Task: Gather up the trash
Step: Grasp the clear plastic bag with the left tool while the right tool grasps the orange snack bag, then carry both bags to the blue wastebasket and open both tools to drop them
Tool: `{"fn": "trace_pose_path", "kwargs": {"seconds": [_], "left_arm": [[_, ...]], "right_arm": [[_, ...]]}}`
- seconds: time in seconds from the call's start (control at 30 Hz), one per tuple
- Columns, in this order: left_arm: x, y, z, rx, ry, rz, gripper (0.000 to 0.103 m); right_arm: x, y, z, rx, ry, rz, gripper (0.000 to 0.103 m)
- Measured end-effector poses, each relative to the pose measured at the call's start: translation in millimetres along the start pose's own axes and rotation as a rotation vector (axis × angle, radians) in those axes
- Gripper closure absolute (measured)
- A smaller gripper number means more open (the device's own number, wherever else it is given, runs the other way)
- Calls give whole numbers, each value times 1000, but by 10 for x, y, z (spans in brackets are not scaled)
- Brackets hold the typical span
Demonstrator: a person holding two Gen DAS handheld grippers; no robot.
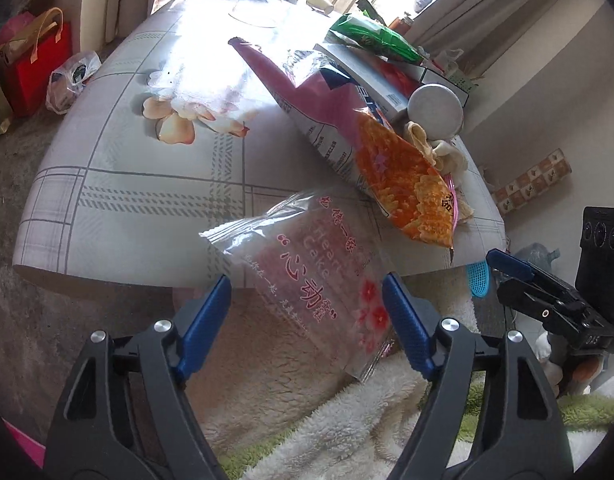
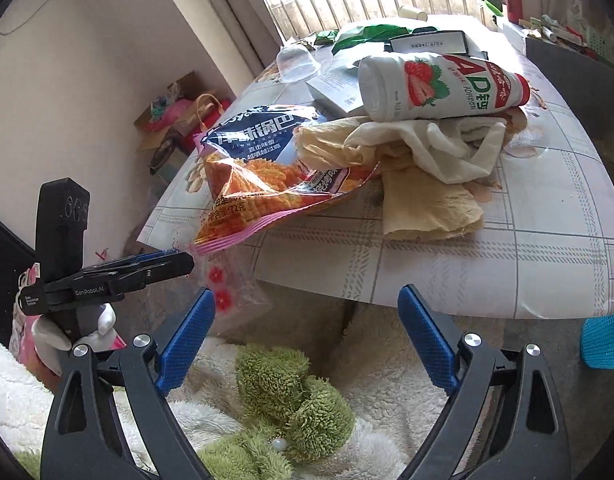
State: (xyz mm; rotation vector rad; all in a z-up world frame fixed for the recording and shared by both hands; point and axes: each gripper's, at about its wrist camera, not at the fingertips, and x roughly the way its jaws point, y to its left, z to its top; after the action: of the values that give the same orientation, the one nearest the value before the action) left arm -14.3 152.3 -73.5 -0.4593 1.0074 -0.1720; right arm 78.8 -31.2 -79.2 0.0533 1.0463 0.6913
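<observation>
While both tools gape released, a clear cake wrapper [image 1: 307,276] printed with red flowers overhangs the table [image 1: 139,200].

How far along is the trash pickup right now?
Nothing looks collected yet. In hand: the left gripper is open around the clear cake wrapper hanging off the table edge, not yet pinching it; the right gripper is open and empty. Left: the orange snack bag, strawberry milk bottle, crumpled tissues and green wrapper.
</observation>
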Motion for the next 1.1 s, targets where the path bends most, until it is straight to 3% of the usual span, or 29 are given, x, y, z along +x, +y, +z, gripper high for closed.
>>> {"fn": "trace_pose_path", "kwargs": {"seconds": [0.07,0.23,0.43,0.6,0.8,0.87,0.97,1.1], "left_arm": [[95,-41,-42,20,33,-9,31],[354,23,-121,-41,114,-95,56],[340,134,-158,-82,85,-165,74],[322,179,-150,-88,73,-214,89],[172,228,-182,-66,42,-219,95],[113,245,-205,-58,29,-211,95],[-21,268,-246,-42,0,-185,97],[-286,361,-229,-41,-59,-137,99]], "right_arm": [[61,33,38,2,15,26,17],[169,-171,135,139,40,148,20],[437,-510,202,453,77,425,24],[579,-602,244,583,65,520,28],[713,-624,221,677,62,561,47],[760,-632,206,694,72,559,63],[844,-648,152,731,100,602,78],[703,-586,109,706,121,658,86]]}}
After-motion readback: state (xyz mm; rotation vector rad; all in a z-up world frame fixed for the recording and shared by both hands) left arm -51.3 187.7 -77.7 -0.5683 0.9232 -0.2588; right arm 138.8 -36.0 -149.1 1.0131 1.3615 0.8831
